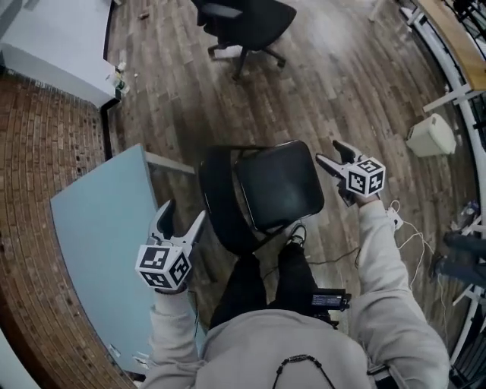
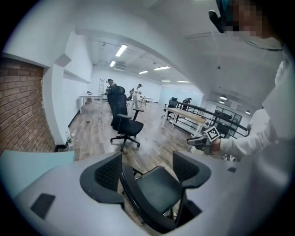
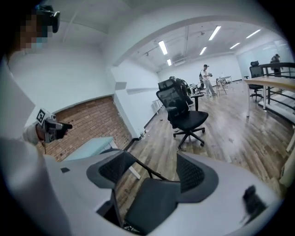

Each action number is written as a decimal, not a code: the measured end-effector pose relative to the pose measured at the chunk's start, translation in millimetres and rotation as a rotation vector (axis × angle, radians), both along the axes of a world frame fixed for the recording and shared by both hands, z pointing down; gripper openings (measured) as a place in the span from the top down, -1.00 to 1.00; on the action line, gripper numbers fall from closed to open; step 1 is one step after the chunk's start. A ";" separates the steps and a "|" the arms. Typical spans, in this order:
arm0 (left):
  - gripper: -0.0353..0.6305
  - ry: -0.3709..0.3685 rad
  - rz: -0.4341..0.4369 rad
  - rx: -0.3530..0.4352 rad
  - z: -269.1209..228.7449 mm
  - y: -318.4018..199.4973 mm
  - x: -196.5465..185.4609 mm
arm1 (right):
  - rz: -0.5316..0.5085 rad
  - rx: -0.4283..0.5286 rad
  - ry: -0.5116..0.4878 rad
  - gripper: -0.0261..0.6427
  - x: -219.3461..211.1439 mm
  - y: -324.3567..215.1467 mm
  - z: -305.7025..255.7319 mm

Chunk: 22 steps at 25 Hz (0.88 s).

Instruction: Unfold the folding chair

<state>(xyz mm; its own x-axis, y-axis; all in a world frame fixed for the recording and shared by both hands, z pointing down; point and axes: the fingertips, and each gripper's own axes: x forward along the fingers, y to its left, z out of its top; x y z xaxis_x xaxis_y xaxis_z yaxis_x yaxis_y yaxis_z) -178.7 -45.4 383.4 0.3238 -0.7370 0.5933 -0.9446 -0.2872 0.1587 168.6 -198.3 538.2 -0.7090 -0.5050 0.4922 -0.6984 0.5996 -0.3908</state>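
Head view first, closest in: the left gripper hangs low beside the person's leg with its fingers spread wide and nothing between them. The right gripper is out on the other side, fingers parted too and empty. Both gripper views look past their open fingers at the same target, and neither touches it.

Between the two stands the folding chair, on the wood floor right at the person's feet. Its black seat looks laid down close to level, and the curved backrest rises on the left. By my reading the unfolding is done or very nearly so.

It looks like a stiff tube frame with some weight in it and no give. The padded seat looks smooth and likely slick, so the seat's front edge or the backrest's top rail should offer the surest hold, well clear of the hinges.

Just left of the chair runs a light-blue tabletop. Farther off, a wheeled office chair sits up the room, and a white bin stands off right.
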 end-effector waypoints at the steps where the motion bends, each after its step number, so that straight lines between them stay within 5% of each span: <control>1: -0.16 0.008 0.009 0.018 -15.2 -0.3 -1.4 | 0.006 0.005 -0.009 -0.08 -7.8 4.5 -20.7; 8: -0.12 0.213 -0.015 0.177 -105.1 -18.0 -28.4 | 0.066 0.072 -0.032 -0.08 -44.6 16.9 -152.9; 19: -0.12 0.242 0.120 0.353 -175.3 -23.4 -26.6 | 0.149 0.137 -0.063 -0.08 -84.5 62.4 -239.7; 20: -0.06 0.228 0.134 0.370 -178.9 -22.1 -25.7 | 0.133 0.146 -0.075 -0.08 -92.1 66.7 -249.5; 22: 0.40 0.217 0.162 0.401 -184.0 -18.2 -22.1 | 0.069 0.181 -0.106 0.01 -111.9 80.1 -273.1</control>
<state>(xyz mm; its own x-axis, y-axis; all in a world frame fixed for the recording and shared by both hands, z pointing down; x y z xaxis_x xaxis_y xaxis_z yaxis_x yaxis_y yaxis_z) -200.9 -63.6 199.4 0.5380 -0.8238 0.1788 -0.8401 -0.5064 0.1945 56.7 -118.1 265.1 -0.7129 -0.6271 0.3138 -0.7007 0.6191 -0.3546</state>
